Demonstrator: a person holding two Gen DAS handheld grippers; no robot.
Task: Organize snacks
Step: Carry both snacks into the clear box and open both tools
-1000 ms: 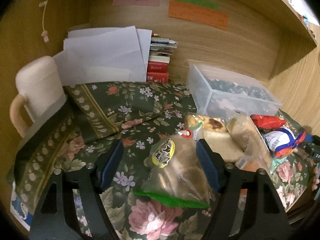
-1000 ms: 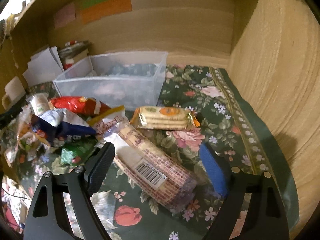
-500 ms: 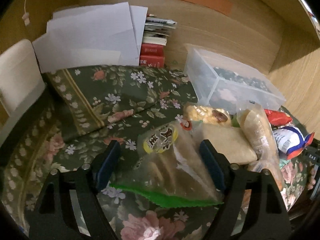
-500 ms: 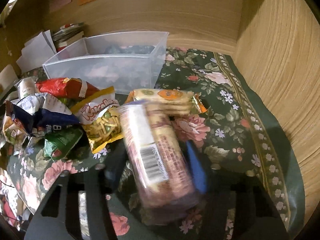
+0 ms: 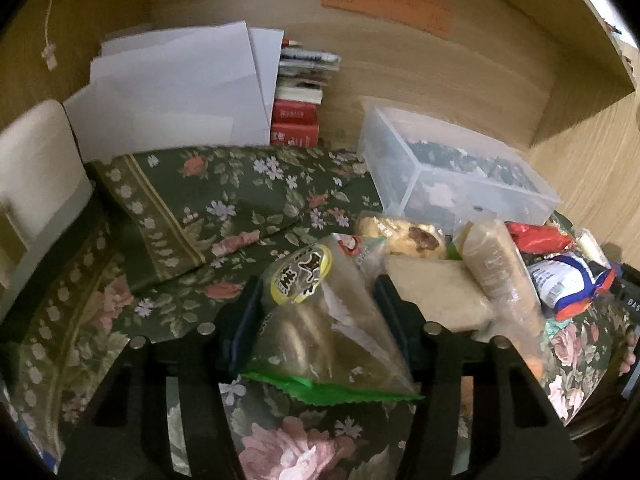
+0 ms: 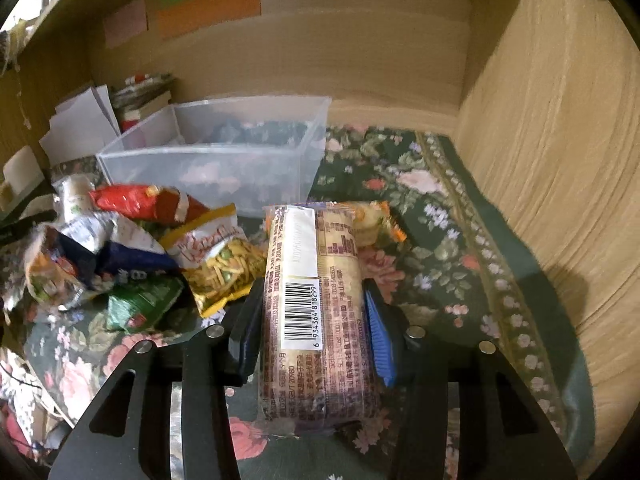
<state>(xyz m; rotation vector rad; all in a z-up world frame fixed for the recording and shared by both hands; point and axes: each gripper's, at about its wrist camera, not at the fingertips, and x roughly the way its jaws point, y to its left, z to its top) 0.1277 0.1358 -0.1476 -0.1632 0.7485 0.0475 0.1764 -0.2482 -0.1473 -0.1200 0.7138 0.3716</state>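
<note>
My left gripper (image 5: 318,312) is shut on a clear snack bag (image 5: 320,320) with a yellow round label and green bottom edge, held above the floral cloth (image 5: 192,208). My right gripper (image 6: 312,320) is shut on a long biscuit pack (image 6: 316,312) with a barcode, lifted off the cloth (image 6: 440,240). A clear plastic bin stands at the back in both views (image 5: 460,172) (image 6: 216,160). A pile of snack packets lies in front of it (image 5: 480,272) (image 6: 132,248).
White papers (image 5: 172,92) and stacked books (image 5: 300,96) lean against the back wall. A cream chair back (image 5: 36,160) is at the left. A wooden side wall (image 6: 560,160) rises at the right. An orange-green cracker pack (image 6: 376,220) lies behind the biscuit pack.
Both grippers have closed: the left on the clear snack bag, the right on the biscuit pack, which has turned lengthwise between the fingers and come up off the cloth.
</note>
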